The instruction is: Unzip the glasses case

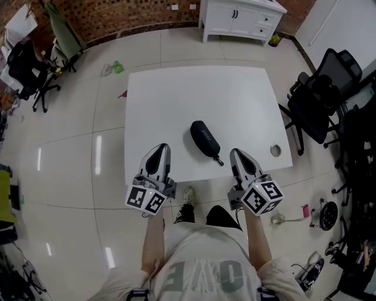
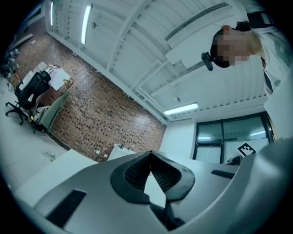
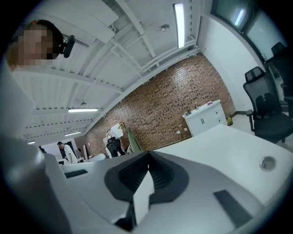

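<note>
Both grippers are empty. The left gripper (image 1: 160, 150) has its jaws pinched together, the ribbed dark pads (image 2: 137, 173) meeting at the tip with just a thin wedge of gap lower down and nothing in it. Same for the right gripper (image 1: 238, 154): jaws closed tip to tip, holding nothing. Both hover over the near edge of the square white table (image 1: 176, 94), pointing away from the person, well apart from each other.

The black oval glasses case (image 1: 204, 139) lies flat on the table between the two grippers and a little past their tips, touching neither one. It looks like a smooth, rounded hard-shell pod, lying diagonally with its far end toward the left and its near end toward the right gripper. It looks closed all the way round, and a small zipper pull tab (image 1: 218, 160) sticks out at the near end. There's some faint print on top that's too small to read.

Further out, there's a small round silver disc (image 1: 275, 150) near the table's right edge, which also shows in the right gripper view (image 3: 267, 162). Black office chairs (image 1: 320, 94) stand to the right, and a white cabinet (image 1: 241, 20) sits against the brick wall (image 1: 117, 17).
</note>
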